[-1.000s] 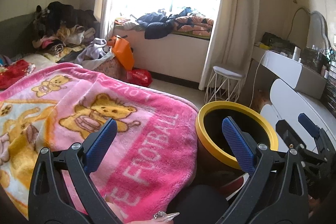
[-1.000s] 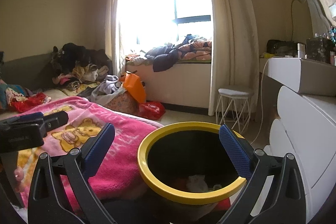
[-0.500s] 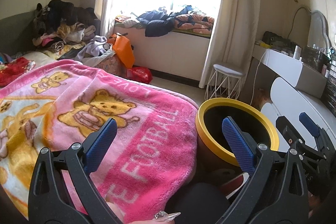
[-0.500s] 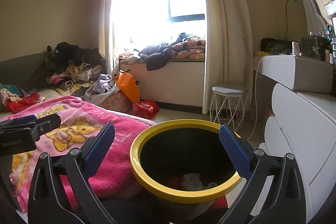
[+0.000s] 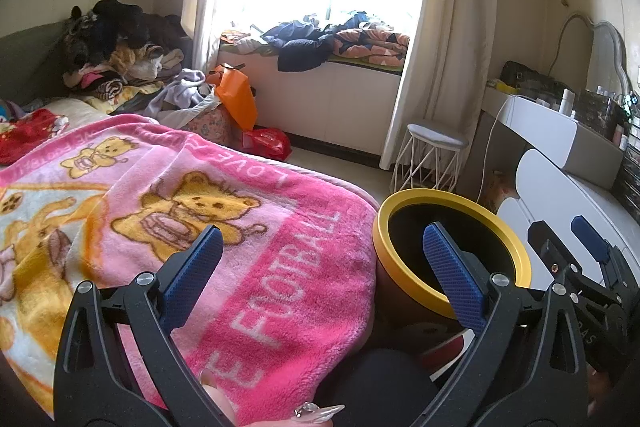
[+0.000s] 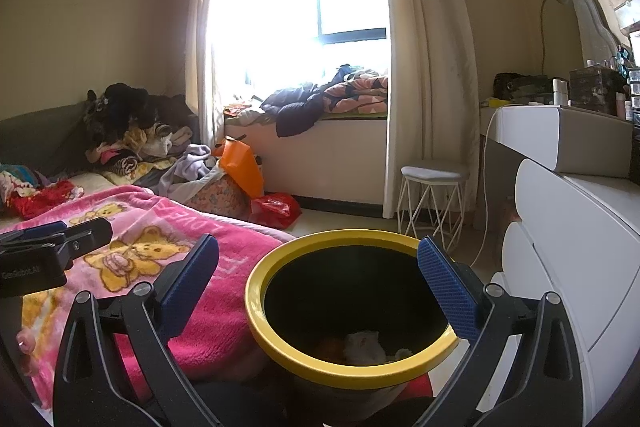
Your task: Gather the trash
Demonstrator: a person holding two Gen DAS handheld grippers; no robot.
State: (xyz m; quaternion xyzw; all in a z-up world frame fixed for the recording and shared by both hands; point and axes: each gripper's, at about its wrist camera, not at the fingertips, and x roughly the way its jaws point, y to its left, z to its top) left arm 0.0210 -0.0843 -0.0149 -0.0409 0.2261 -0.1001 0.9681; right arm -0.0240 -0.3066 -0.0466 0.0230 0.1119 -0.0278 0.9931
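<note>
A round bin with a yellow rim (image 6: 280, 343) stands by the corner of the bed; it also shows in the left wrist view (image 5: 516, 251). Crumpled white paper trash (image 6: 364, 345) lies at its bottom. My right gripper (image 6: 318, 277) is open and empty, held just above and in front of the bin mouth. My left gripper (image 5: 320, 263) is open and empty over the pink blanket (image 5: 240, 227), left of the bin. The right gripper also shows at the right edge of the left wrist view (image 5: 576, 255).
A white dresser (image 6: 568, 227) stands right of the bin. A white wire stool (image 6: 434, 203) stands by the curtain. A red plastic bag (image 6: 276, 209) and an orange bag (image 6: 240, 163) lie on the floor near the window bench. Clothes are piled on the bed's far side (image 6: 132, 131).
Both views have shifted slightly; the bin sits a little further left in the right wrist view. Both grippers stay open and empty.
</note>
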